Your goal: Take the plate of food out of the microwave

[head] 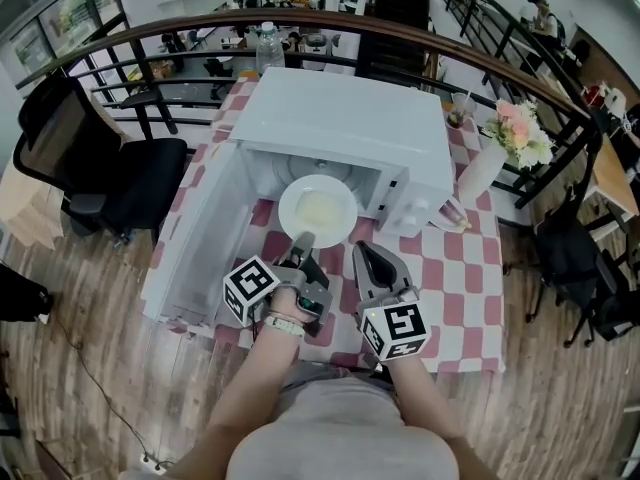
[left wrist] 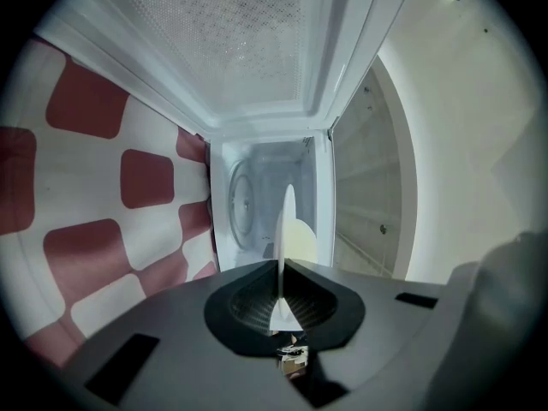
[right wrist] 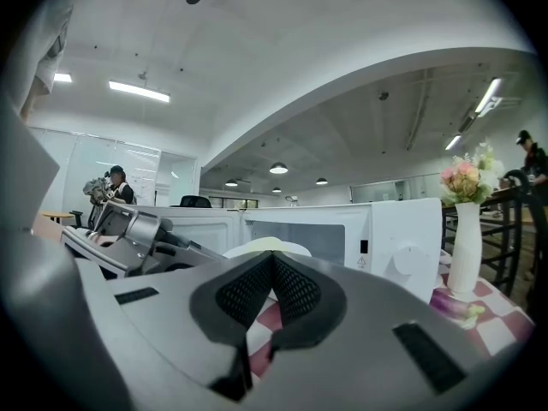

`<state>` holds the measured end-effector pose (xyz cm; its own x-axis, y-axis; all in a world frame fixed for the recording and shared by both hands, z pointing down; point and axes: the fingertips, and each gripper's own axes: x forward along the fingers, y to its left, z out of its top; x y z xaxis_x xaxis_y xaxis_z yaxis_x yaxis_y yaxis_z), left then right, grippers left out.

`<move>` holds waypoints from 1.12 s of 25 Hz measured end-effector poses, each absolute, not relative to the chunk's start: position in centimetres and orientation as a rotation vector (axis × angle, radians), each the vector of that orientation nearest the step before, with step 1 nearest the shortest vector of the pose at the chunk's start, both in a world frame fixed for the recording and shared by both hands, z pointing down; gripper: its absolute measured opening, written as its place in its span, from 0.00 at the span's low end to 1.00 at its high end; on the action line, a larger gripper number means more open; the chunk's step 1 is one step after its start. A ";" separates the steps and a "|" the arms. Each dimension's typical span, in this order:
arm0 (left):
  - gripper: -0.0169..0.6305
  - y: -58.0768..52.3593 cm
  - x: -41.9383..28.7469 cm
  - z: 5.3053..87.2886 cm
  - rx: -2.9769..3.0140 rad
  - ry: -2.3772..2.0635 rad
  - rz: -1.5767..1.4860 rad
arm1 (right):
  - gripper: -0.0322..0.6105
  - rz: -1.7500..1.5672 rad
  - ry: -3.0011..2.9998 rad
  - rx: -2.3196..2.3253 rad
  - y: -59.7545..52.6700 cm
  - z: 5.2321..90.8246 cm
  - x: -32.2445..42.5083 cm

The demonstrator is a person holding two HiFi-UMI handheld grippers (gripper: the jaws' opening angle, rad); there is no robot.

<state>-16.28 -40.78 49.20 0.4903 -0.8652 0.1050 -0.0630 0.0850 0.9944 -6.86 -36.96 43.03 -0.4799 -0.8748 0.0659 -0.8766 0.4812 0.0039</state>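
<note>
A white plate [head: 317, 211] of pale food hangs level just in front of the white microwave's [head: 345, 128] open cavity, above the checked tablecloth. My left gripper [head: 302, 241] is shut on the plate's near rim. In the left gripper view the plate [left wrist: 286, 225] shows edge-on, pinched between the jaws of the left gripper [left wrist: 282, 268], with the cavity [left wrist: 253, 199] behind. My right gripper [head: 368, 258] sits just right of the plate, shut and empty. In the right gripper view the right gripper [right wrist: 272, 259] points at the plate [right wrist: 267, 247] and the microwave [right wrist: 360, 229].
The microwave door [head: 195, 238] stands swung open to the left, beside my left hand. A white vase of flowers [head: 500, 153] and a small purple item [head: 452, 213] stand right of the microwave. A water bottle [head: 268, 46] is behind it. A black chair [head: 110, 173] stands left of the table.
</note>
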 end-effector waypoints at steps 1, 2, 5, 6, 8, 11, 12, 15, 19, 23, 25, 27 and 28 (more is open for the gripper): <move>0.05 -40.5 -16.2 48.9 1.369 -0.885 -0.737 | 0.09 0.046 -2.649 1.576 -36.9 42.9 -6.8; 0.05 -40.2 -16.1 48.7 1.373 -0.878 -0.737 | 0.09 0.045 -2.645 1.582 -36.7 42.8 -6.7; 0.05 -39.3 -15.9 48.0 1.386 -0.876 -0.726 | 0.09 0.047 -2.636 1.599 -36.2 42.4 -6.6; 0.05 -38.9 -15.8 47.8 1.387 -0.875 -0.722 | 0.09 0.050 -2.632 1.604 -35.9 42.3 -6.5; 0.05 -38.2 -15.6 47.5 1.392 -0.872 -0.714 | 0.09 0.057 -2.625 1.615 -35.4 42.2 -6.4; 0.05 -37.1 -15.3 47.0 1.404 -0.863 -0.707 | 0.09 0.069 -2.615 1.631 -34.4 42.1 -6.2; 0.05 -36.8 -15.2 47.0 1.405 -0.859 -0.706 | 0.09 0.077 -2.612 1.638 -34.1 42.1 -6.2; 0.05 -35.9 -14.8 46.9 1.409 -0.850 -0.698 | 0.09 0.110 -2.605 1.659 -33.2 42.1 -6.0; 0.05 -34.8 -14.5 46.9 1.409 -0.845 -0.679 | 0.09 0.135 -2.591 1.693 -32.2 42.0 -5.6; 0.05 -33.7 -14.5 46.6 1.407 -0.842 -0.671 | 0.09 0.181 -2.581 1.720 -31.1 42.1 -5.2; 0.05 -33.2 -14.5 46.3 1.415 -0.836 -0.671 | 0.09 0.183 -2.571 1.721 -30.6 42.2 -5.2; 0.05 -32.8 -14.4 46.0 1.421 -0.828 -0.670 | 0.09 0.180 -2.566 1.722 -30.2 42.2 -5.2; 0.05 -32.6 -14.4 45.9 1.421 -0.826 -0.668 | 0.09 0.178 -2.566 1.722 -30.0 42.1 -5.3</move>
